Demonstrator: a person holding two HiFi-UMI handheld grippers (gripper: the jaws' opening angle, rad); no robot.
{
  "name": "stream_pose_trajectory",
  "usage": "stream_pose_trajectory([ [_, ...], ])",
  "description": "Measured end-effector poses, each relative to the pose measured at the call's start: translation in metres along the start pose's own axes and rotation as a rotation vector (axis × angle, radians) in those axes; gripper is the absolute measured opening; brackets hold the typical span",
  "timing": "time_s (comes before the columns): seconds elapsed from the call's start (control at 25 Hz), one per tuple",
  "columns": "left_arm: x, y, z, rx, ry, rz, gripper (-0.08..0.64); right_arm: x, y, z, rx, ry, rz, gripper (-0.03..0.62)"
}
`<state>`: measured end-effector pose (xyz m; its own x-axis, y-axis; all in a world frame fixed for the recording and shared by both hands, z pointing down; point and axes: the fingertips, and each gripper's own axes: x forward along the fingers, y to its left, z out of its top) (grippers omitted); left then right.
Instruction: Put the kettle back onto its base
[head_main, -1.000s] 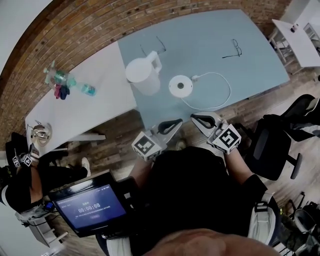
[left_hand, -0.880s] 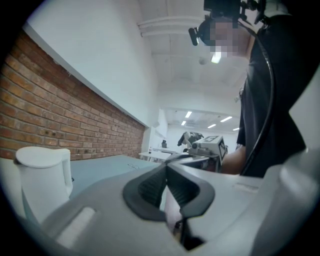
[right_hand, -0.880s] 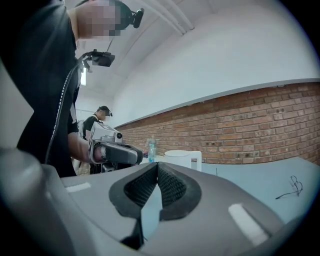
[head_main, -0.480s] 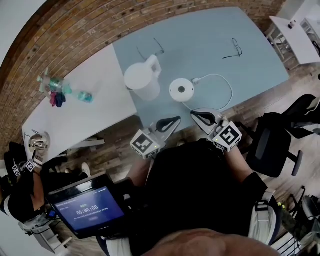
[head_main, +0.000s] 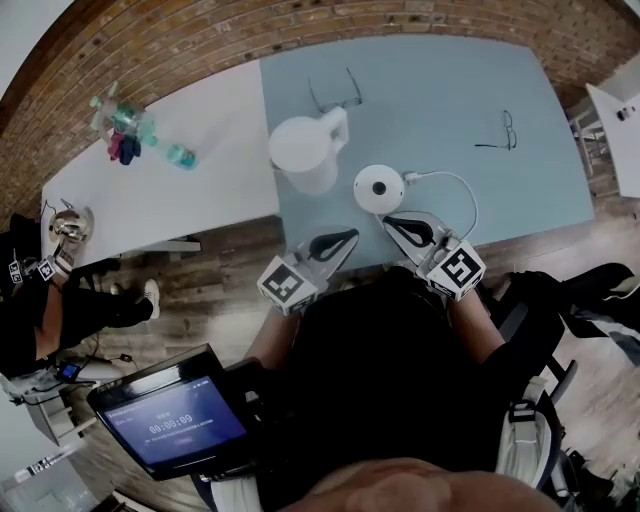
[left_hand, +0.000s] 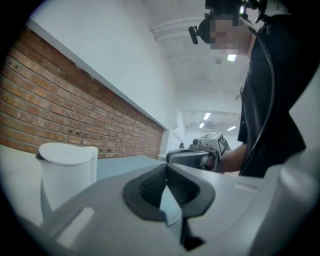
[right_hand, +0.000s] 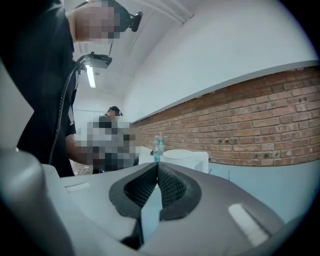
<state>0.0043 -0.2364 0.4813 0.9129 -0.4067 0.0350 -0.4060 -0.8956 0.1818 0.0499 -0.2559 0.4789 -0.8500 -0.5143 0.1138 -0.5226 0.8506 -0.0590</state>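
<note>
Brickwork (head_main: 200, 40) backs the pale blue table (head_main: 450, 80) where I see the white kettle (head_main: 303, 152) standing just beside its round base (head_main: 379, 188), with my left gripper (head_main: 352, 236) and right gripper (head_main: 392, 222) both pressed together, empty.

The kettle (head_main: 305, 150), upper middle, looked like smooth white plastic — matt, not shiny. Its round base (head_main: 379, 187) looked the same. The table (head_main: 450, 90) was smooth and pale blue. The wall (head_main: 200, 30) along the top was rough red brick — the floor (head_main: 225, 255) was wood. The left gripper (left_hand: 166, 164) had ribbed black pads (left_hand: 151, 188).
</note>
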Motion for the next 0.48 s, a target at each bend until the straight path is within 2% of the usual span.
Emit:
stream_pose_trajectory([
  [0.16,0.004,0.01,-0.002,0.011,-0.031,0.112,0.002,0.017,-0.014,0.019,-0.022,-0.002,0.117,0.005],
  [0.32,0.013,0.016,0.0,0.009,-0.038,0.215,0.002,0.027,-0.034,0.017,-0.082,-0.025,0.212,0.005],
  [0.48,0.021,0.02,0.002,0.002,-0.033,0.291,0.002,0.03,-0.043,0.011,-0.079,-0.028,0.287,0.005],
])
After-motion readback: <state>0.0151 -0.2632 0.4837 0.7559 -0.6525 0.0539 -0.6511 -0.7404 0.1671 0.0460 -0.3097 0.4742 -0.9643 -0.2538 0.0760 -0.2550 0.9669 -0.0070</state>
